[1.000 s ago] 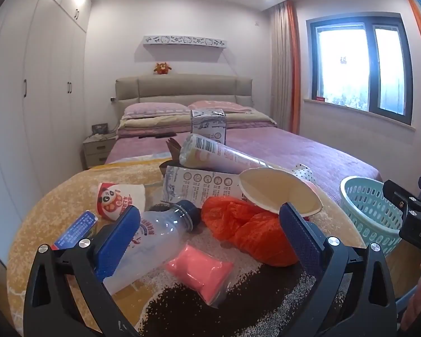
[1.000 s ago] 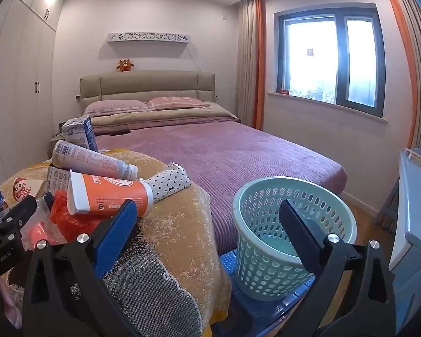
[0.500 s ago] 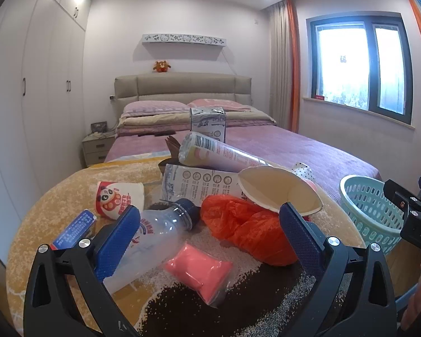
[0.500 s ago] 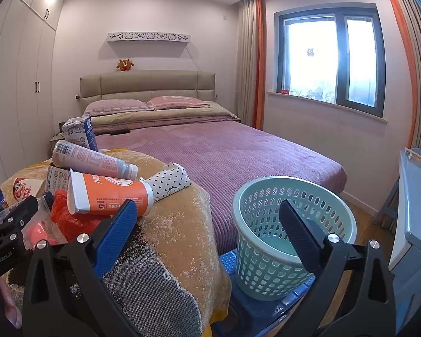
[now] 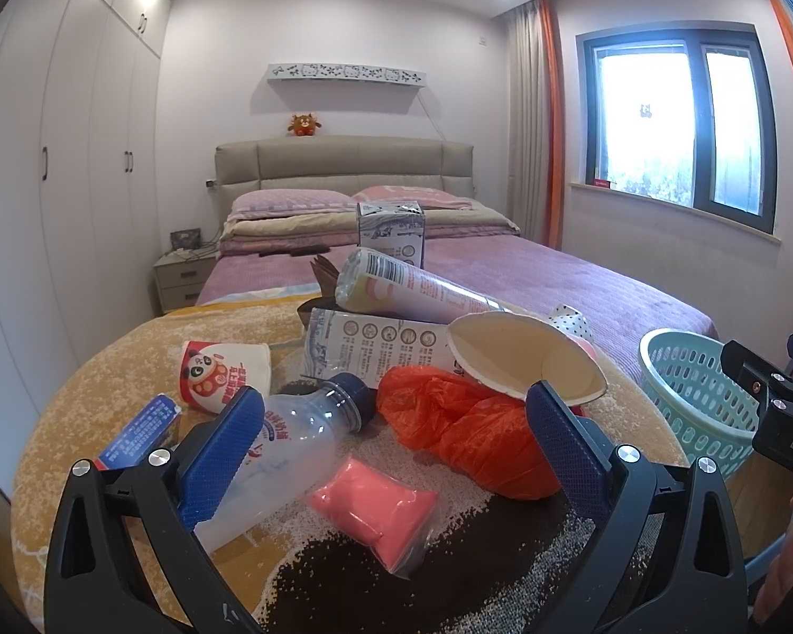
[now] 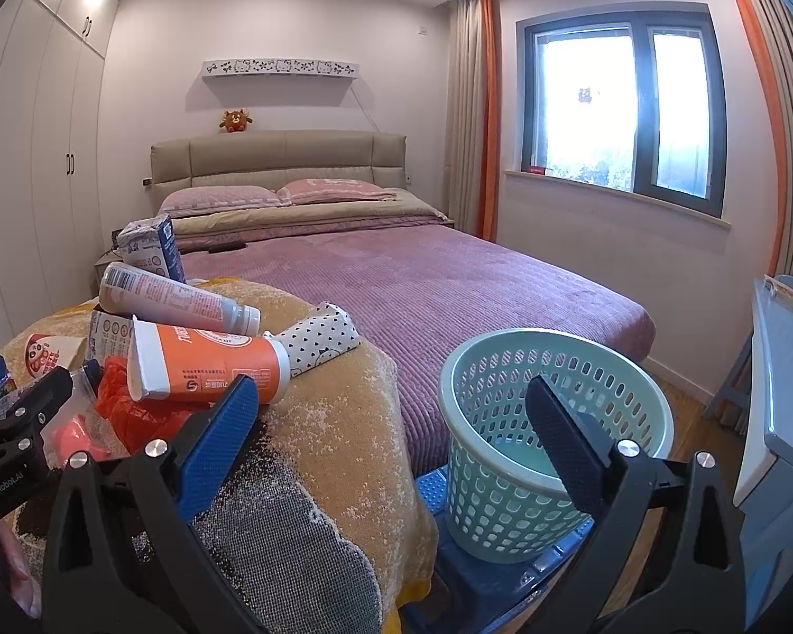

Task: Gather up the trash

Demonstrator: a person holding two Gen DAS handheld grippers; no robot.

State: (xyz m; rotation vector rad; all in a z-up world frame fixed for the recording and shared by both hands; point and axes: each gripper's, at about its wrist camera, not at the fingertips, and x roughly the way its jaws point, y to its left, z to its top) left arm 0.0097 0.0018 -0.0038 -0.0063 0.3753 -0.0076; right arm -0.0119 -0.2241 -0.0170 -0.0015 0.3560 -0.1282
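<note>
Bedroom w/ a purple-covered bed (image 6: 423, 285) straight ahead of both tongs, window (image 6: 624, 105) ahead-right, white wardrobes (image 5: 53, 185) to the left. Trash sits on a round desk (image 5: 105, 370) under an orange-and-grey fuzzy cloth, at the foot of the bed.

Left tongs (image 5: 396, 449) – spread wide apart, gripping nothing, hovering over the pile. Between its fingers: clear plastic bottle (image 5: 285, 449) on its side by the left finger, pink packet (image 5: 372, 507) in the middle, crumpled orange bag (image 5: 460, 433) toward the right finger. Just beyond: panda cup (image 5: 222, 375), orange paper cup (image 5: 523, 354) on its side, milk cartons, a tall tube lying across them.

Right tongs (image 6: 391, 433) – also wide apart, nothing held. Teal basket (image 6: 528, 438) stands on a blue stool beside the desk, right finger in front of its rim; no trash visible in what shows of its inside
</note>
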